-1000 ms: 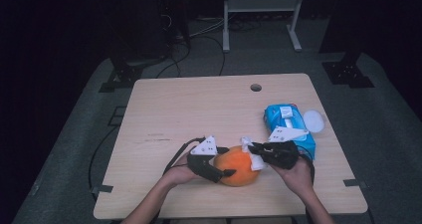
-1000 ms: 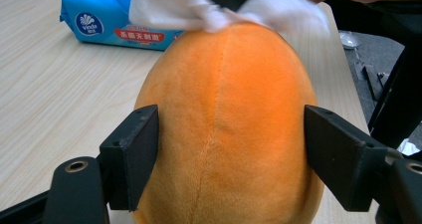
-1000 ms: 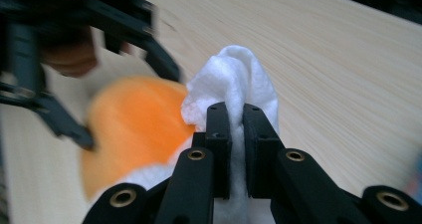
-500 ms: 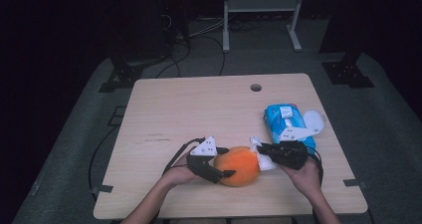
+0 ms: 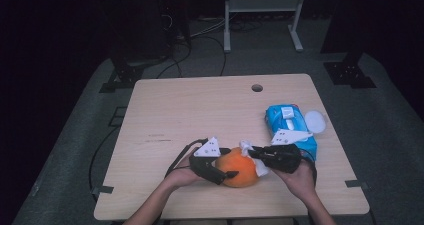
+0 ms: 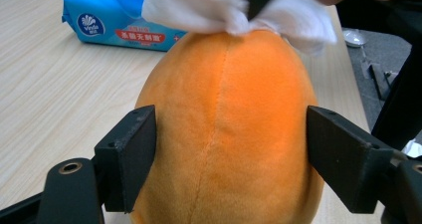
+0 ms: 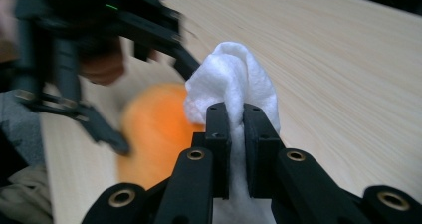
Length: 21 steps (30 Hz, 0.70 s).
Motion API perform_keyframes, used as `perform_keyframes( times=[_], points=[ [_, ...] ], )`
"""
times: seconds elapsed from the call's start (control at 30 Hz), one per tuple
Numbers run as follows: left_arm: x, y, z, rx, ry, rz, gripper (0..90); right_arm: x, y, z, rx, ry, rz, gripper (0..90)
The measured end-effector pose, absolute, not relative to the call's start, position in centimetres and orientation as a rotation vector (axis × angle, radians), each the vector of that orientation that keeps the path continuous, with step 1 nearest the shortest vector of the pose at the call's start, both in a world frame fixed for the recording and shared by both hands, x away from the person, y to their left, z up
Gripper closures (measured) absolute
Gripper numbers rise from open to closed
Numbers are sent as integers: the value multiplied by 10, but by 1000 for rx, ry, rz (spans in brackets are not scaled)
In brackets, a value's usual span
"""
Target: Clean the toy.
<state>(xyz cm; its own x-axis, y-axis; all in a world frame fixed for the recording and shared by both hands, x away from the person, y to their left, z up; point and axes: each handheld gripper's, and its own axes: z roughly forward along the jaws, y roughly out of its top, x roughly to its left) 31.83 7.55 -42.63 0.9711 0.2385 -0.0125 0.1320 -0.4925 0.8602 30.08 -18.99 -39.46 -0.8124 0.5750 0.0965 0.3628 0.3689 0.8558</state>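
Observation:
An orange plush fruit [image 5: 239,169] lies near the table's front edge. My left gripper [image 5: 226,163] is shut on it, and in the left gripper view its jaws press the fruit's [image 6: 229,129] two sides. My right gripper [image 5: 253,153] is shut on a crumpled white wipe [image 5: 248,149]. In the right gripper view the wipe [image 7: 231,79] bulges above the pinched jaws of that gripper [image 7: 234,112], with the fruit [image 7: 154,129] blurred behind. The wipe [image 6: 199,7] rests against the fruit's far end.
A blue pack of wipes [image 5: 290,127] lies right of the grippers, with a round white lid [image 5: 315,121] beside it. The wooden table [image 5: 200,110] has a cable hole [image 5: 257,88] near its far edge. Dark floor and cables surround the table.
My right gripper drew the wipe a little to the right, then came back left against the fruit. My left gripper held the fruit still.

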Motion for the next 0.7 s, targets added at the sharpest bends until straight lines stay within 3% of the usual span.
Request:
perform_keyframes(
  times=[0.13,0.47,0.7],
  points=[
    [318,72,-426,2093,260,140,222,308,-205,-401,933,2397,1444,823],
    [314,67,-426,2088,274,155,220,292,-170,-388,764,2446,1447,825],
    [315,66,-427,2071,275,147,223,300,-193,-397,856,2407,1402,823]
  ],
)
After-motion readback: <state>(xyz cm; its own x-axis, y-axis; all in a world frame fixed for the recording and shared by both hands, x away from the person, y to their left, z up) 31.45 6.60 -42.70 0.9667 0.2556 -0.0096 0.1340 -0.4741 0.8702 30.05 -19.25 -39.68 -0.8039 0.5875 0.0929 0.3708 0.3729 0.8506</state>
